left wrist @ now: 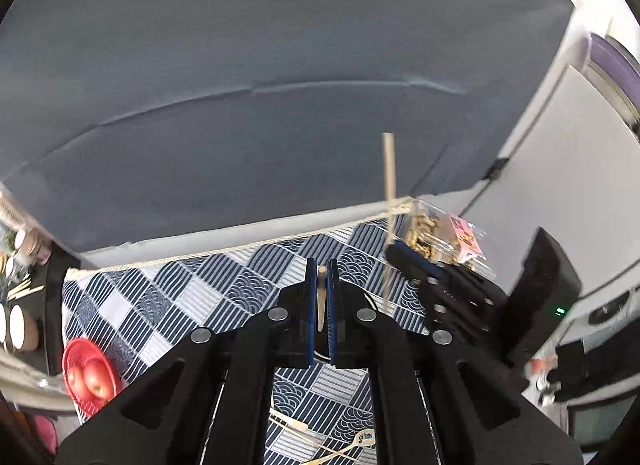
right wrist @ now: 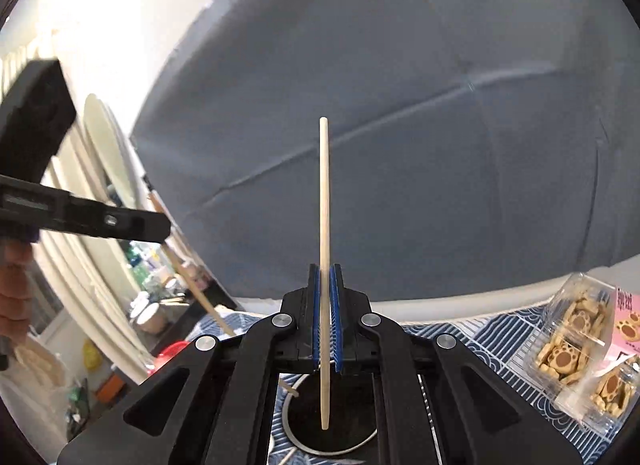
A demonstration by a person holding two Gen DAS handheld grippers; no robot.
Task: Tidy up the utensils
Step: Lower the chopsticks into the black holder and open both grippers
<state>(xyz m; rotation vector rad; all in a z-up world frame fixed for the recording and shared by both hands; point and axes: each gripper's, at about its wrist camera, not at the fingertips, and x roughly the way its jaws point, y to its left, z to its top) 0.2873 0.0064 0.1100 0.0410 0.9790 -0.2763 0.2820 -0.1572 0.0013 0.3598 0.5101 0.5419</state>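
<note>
My left gripper (left wrist: 321,265) is shut on a pale wooden chopstick (left wrist: 321,301) seen end-on between its blue pads. My right gripper (right wrist: 325,267) is shut on a second wooden chopstick (right wrist: 324,201), held upright, its lower tip over a dark round holder with a metal rim (right wrist: 332,429). The right gripper (left wrist: 404,257) and its chopstick (left wrist: 389,165) show at the right of the left wrist view. The left gripper (right wrist: 160,229) with its slanted chopstick (right wrist: 200,293) shows at the left of the right wrist view. More wooden utensils (left wrist: 304,431) and a patterned spoon (left wrist: 362,438) lie on the blue checked tablecloth (left wrist: 192,297).
A red basket with apples (left wrist: 90,377) sits at the cloth's left edge. A clear box of paw-shaped biscuits (right wrist: 576,349) stands at the right, also in the left wrist view (left wrist: 436,233). A grey sofa (left wrist: 280,85) lies beyond the table. A side shelf with bowls (left wrist: 18,321) is at the left.
</note>
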